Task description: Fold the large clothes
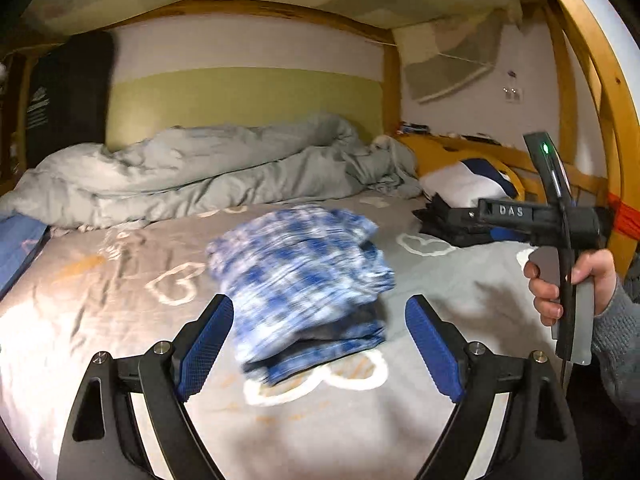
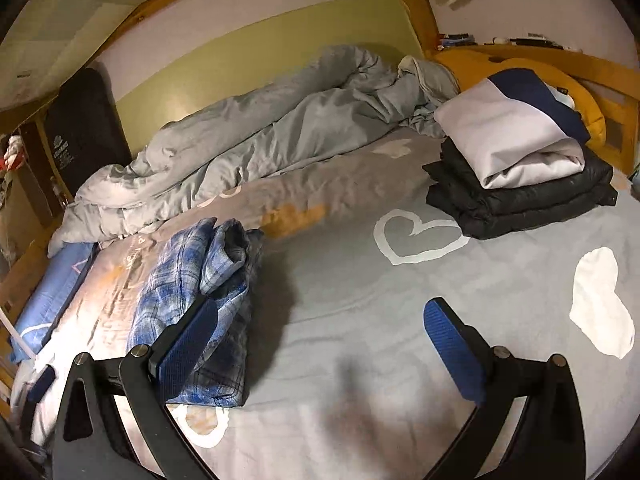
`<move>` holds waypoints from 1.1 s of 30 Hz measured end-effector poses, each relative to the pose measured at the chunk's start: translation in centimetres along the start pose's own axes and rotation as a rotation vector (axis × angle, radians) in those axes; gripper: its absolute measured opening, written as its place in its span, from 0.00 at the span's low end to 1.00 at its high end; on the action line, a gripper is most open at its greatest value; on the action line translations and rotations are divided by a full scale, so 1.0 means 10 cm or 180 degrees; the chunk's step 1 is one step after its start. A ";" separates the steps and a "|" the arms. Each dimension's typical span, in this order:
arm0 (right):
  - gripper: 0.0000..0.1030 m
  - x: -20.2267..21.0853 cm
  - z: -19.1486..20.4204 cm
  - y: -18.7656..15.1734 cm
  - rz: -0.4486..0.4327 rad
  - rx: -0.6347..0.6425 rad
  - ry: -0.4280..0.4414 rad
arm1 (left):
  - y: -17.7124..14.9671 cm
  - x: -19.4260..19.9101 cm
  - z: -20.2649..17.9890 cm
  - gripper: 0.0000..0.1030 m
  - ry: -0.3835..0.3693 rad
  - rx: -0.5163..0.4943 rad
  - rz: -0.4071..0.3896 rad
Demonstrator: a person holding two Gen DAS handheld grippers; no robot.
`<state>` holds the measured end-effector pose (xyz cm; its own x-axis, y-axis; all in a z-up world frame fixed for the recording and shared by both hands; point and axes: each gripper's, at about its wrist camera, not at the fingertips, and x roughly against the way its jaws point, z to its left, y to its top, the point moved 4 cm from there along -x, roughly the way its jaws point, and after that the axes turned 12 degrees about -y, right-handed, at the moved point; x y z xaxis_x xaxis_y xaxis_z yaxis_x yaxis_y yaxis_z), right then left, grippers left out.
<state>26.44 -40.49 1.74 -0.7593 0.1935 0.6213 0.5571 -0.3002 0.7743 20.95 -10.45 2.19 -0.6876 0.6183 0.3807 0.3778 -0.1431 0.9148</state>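
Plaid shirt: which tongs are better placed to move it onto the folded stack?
Left, probably. The left tongs are open with the folded plaid shirt centred between the pads. The right tongs are open over bare sheet, shirt off to their side. The folded stack sits farther right.

Left gripper [image 1: 320,344]: jaws spread wide, blue pads [image 1: 206,346] facing inward, nothing between them.
Right gripper [image 2: 320,354]: jaws likewise wide apart, nothing gripped.
Right hand [image 1: 570,286]: seen from the left wrist view, fingers wrapped round the grey handle, grey knit sleeve [image 1: 618,344] at the wrist.
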 end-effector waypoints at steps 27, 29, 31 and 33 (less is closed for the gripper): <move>0.99 0.27 0.61 -0.01 -0.0476 0.0500 0.0472 | 0.11 -0.09 0.72 1.00 0.0439 0.0896 0.0100; 0.99 0.18 0.68 0.06 -0.0412 0.0428 0.0520 | 0.16 -0.19 0.83 1.00 0.0361 0.1117 0.0148; 0.99 0.02 0.76 0.15 -0.0279 0.0486 0.0490 | 0.20 -0.35 0.96 1.00 0.0380 0.1275 0.0244; 0.99 -0.12 0.76 0.22 -0.0204 0.0423 0.0425 | 0.22 -0.54 1.08 1.00 0.0505 0.1341 0.0377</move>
<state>31.14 -34.26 3.66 -0.8275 0.0799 0.5557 0.5390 -0.1636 0.8262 32.21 -5.78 0.70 -0.6985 0.4859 0.5254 0.6559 0.1412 0.7415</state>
